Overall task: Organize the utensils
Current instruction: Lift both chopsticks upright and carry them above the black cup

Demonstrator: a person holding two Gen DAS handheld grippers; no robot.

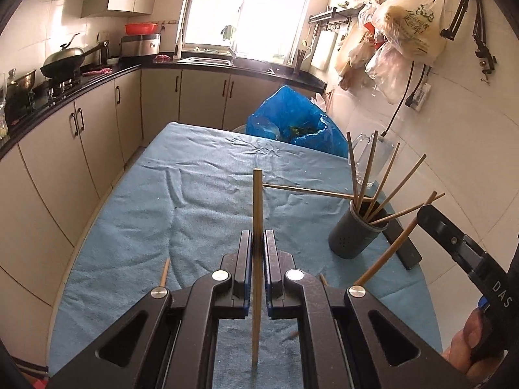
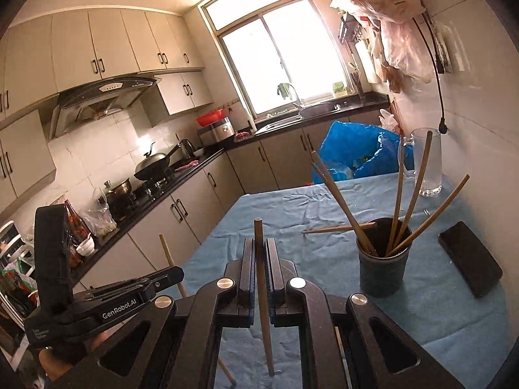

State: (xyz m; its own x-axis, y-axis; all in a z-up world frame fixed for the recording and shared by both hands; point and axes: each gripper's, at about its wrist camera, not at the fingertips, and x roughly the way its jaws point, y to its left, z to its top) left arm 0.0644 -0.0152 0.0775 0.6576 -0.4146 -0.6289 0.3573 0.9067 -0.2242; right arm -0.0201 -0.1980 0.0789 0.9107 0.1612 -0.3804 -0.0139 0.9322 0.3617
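Observation:
My left gripper (image 1: 258,238) is shut on a wooden chopstick (image 1: 258,201) that stands upright between its pads, above the blue cloth. My right gripper (image 2: 259,244) is likewise shut on a second chopstick (image 2: 258,227), also upright. A dark grey holder (image 1: 355,235) (image 2: 384,267) with several chopsticks fanned out stands at the right of the table. From the left wrist, the right gripper (image 1: 423,212) shows by the holder with its chopstick (image 1: 392,249) slanting down. From the right wrist, the left gripper (image 2: 178,272) is at lower left.
One loose chopstick (image 2: 337,228) lies on the cloth left of the holder. A black phone (image 2: 470,259) lies right of it, a tall glass (image 2: 429,162) behind by the wall. A blue bag (image 1: 292,116) stands past the table's far edge. Kitchen counters run along the left.

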